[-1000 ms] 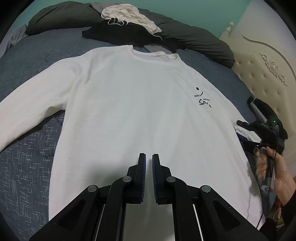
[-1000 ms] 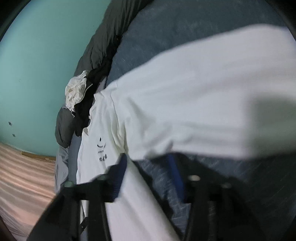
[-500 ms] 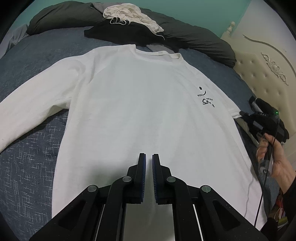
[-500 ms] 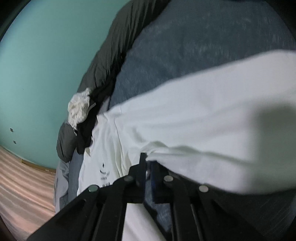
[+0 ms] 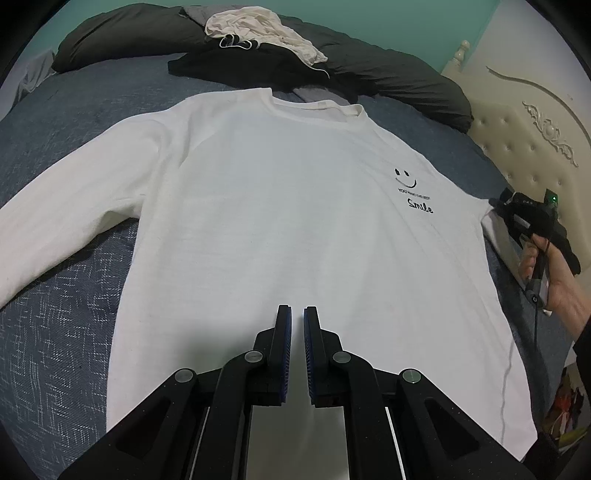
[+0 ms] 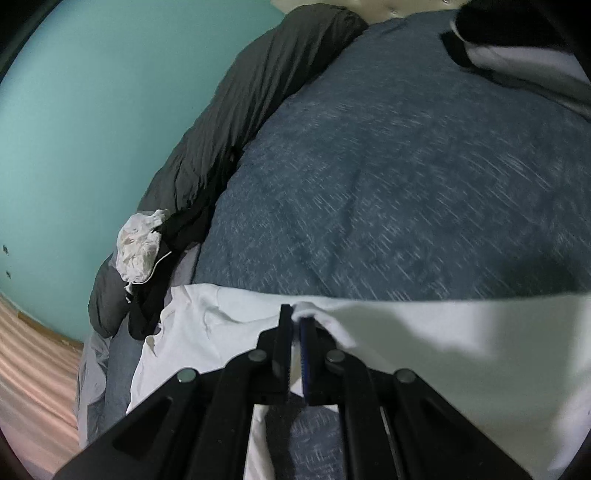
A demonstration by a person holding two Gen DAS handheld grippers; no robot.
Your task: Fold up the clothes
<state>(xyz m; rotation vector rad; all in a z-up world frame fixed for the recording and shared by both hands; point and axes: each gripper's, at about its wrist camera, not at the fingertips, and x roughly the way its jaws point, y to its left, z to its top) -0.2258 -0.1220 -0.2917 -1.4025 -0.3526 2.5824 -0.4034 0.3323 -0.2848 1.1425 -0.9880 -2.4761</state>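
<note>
While the white shirt lies flat on the bed, left gripper hovers above its hem — jaws together, empty; right gripper clamped on the sleeve — lifted.

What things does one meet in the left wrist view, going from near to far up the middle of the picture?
left gripper → white long-sleeved shirt → shirt collar → black garment → crumpled white cloth → teal wall
</note>
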